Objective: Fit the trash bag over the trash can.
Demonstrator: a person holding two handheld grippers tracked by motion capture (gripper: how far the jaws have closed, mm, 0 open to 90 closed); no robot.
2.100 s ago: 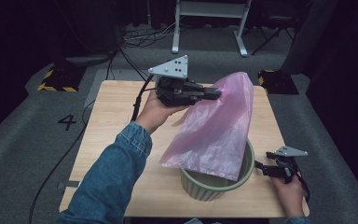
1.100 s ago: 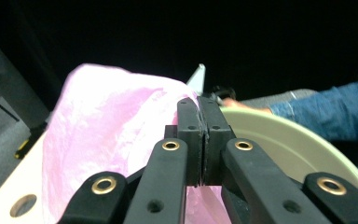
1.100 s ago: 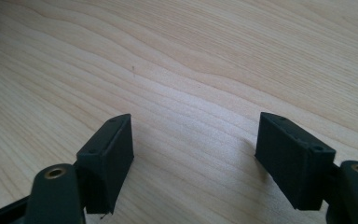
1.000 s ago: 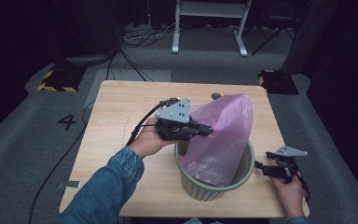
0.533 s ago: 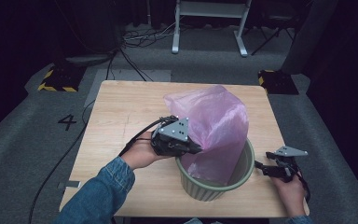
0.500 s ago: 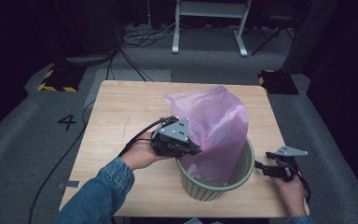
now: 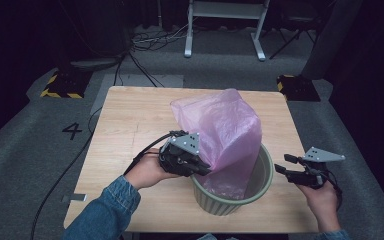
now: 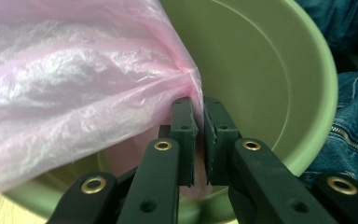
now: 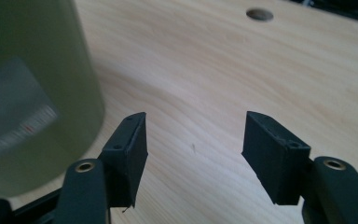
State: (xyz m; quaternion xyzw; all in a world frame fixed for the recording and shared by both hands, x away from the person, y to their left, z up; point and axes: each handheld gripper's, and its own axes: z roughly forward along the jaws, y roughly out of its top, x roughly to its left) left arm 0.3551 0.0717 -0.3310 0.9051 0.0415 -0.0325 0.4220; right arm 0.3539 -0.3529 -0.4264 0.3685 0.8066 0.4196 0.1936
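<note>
Nearest the person, a pale green round plastic bin [image 7: 232, 192] stands on the wooden table [image 7: 130, 120]. The left gripper [image 8: 196, 126] pinches the edge of a thin pink plastic bag [image 7: 220, 135] at the bin's near rim, the bag billowing upward beyond. The right gripper [image 9: 191, 140] hovers just beside the bin, jaws apart and empty, having just narrowed. Best next — seat the edge over the rim while the right takes the opposite side.

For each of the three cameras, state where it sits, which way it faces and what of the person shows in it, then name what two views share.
High view: above the person's side, facing forward and down on the table; forearms, left gripper, right gripper.
Left gripper view: on the left gripper, looking into the green bin; jaws pinch the pink bag; a denim sleeve.
Right gripper view: on the right gripper, facing tabletop; open jaws.
Shared: the bin appears in both gripper views.
</note>
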